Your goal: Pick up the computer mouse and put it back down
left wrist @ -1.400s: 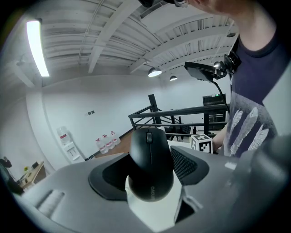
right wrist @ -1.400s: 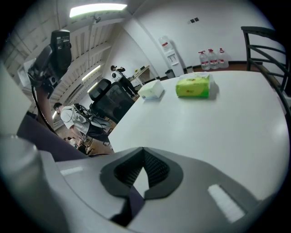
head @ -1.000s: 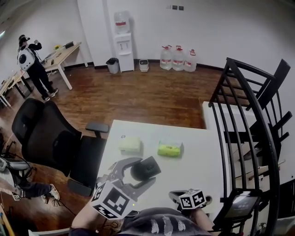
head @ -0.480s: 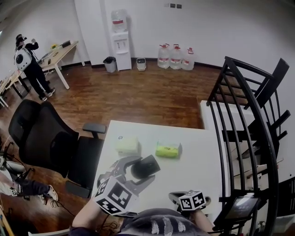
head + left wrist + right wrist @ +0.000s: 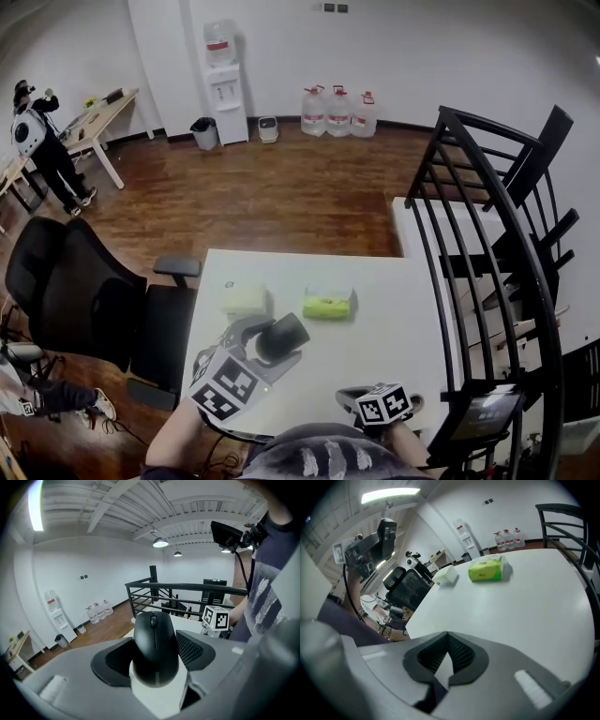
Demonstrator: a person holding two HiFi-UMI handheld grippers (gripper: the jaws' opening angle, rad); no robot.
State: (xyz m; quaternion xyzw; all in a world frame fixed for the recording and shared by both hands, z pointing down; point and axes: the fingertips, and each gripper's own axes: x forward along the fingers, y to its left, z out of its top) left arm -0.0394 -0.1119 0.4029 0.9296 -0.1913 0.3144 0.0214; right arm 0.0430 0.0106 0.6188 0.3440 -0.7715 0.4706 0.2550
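A black computer mouse [image 5: 281, 337] sits between the jaws of my left gripper [image 5: 271, 345], over the near left part of the white table [image 5: 384, 323]. In the left gripper view the mouse [image 5: 155, 651] fills the gap, and both ribbed pads [image 5: 189, 648] press its sides, so the left gripper [image 5: 155, 641] is shut on it. I cannot tell whether the mouse touches the table. My right gripper [image 5: 351, 399] rests low at the table's near edge. In its own view the right gripper [image 5: 447, 635] is shut, its tips meeting with nothing between them.
A green tissue pack [image 5: 328, 304] and a white box [image 5: 244, 298] lie on the table beyond the mouse. A black office chair [image 5: 84, 300] stands left of the table and a black railing [image 5: 487, 234] to the right. A person [image 5: 33, 141] stands far off at the left.
My left gripper has sunk toward the table with the mouse still in it, rolling a little. The right gripper has stayed in place.
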